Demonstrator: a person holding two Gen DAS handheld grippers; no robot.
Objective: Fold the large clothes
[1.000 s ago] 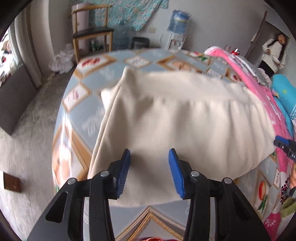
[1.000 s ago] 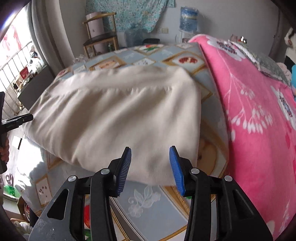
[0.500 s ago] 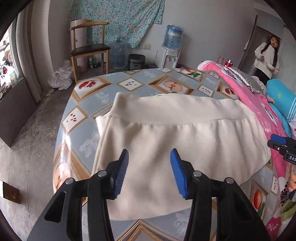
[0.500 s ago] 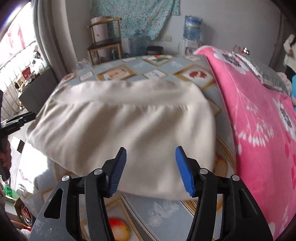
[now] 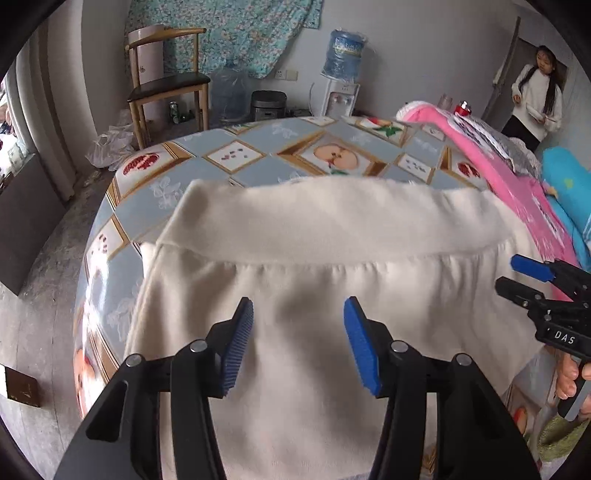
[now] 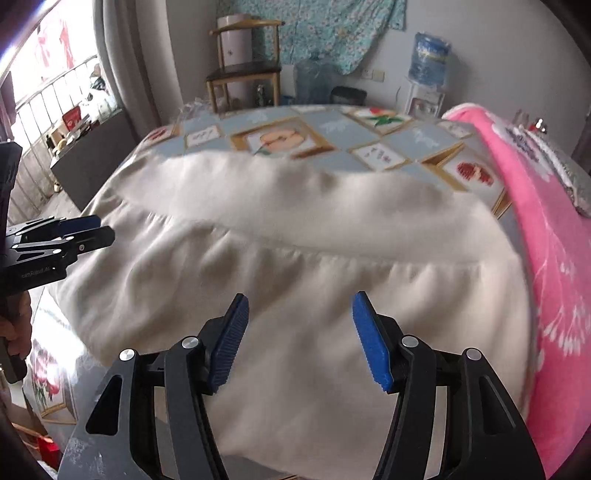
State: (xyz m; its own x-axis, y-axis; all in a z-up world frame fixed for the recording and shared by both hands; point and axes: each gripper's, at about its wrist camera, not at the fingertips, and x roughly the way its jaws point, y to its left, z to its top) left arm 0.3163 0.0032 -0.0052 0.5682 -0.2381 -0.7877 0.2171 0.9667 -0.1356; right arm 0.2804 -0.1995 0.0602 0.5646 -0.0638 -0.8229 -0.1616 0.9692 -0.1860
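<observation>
Grey wall with floral cloth (image 5: 236,33) — wooden chair (image 5: 166,88), water dispenser (image 5: 341,79) — barred window (image 6: 48,103) bright.

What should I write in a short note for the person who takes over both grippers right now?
Left gripper: open, holds nothing, above the near part of the cream garment.
Right gripper: open, holds nothing, above the same garment, further toward the pink blanket.
The garment lies spread on the table with the fruit-print cloth, its wide band on the far side. The pink blanket is right beside it.
Done: the garment looks laid out fairly flat; whether it is already folded once I cannot tell.
Left: probably grip the near edge with both grippers and fold it over toward the band.
</observation>
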